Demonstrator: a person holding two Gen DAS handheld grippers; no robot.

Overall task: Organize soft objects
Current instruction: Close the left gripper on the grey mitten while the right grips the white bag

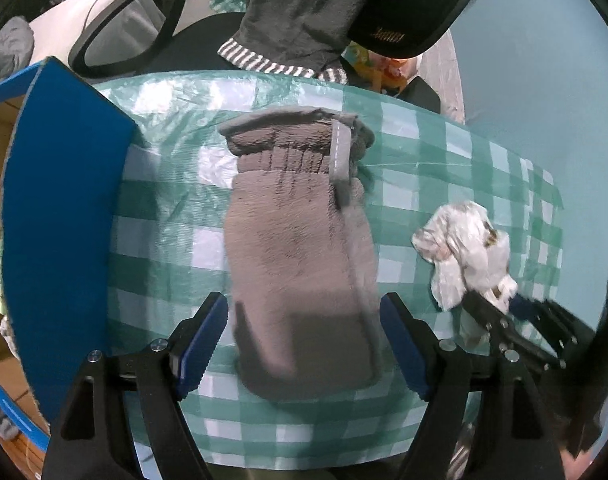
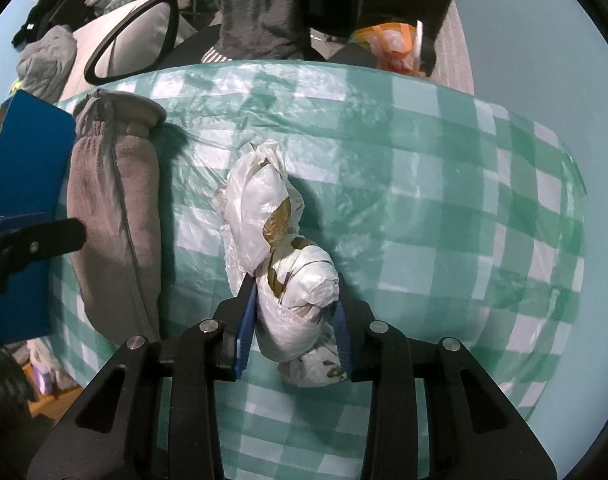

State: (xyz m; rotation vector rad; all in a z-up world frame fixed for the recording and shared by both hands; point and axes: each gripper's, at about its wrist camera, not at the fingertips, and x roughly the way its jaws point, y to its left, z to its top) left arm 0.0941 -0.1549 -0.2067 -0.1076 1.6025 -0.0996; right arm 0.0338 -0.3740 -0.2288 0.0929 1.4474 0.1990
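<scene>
A grey plush pouch point(image 1: 299, 264) with a gathered neck and a grey strap lies lengthwise on the green-and-white checked tablecloth point(image 1: 444, 168). My left gripper point(image 1: 304, 344) points down over the pouch's near end. Its blue pads stand wide on either side of the pouch, apparently without pressing on it. A crumpled white plastic bag bundle point(image 2: 291, 280) with brownish patches lies to the right of the pouch point(image 2: 111, 220). My right gripper point(image 2: 295, 328) is shut on the bundle's near end, and it shows in the left wrist view too, as right gripper point(image 1: 504, 316) at the bag point(image 1: 464, 248).
A blue-edged cardboard box point(image 1: 63, 200) stands against the table's left side. Beyond the far edge are a chair with a black armrest point(image 1: 123, 24), a person's dark grey garment with a striped hem point(image 1: 304, 8) and a colourful bag point(image 2: 388, 44). Light blue floor lies to the right.
</scene>
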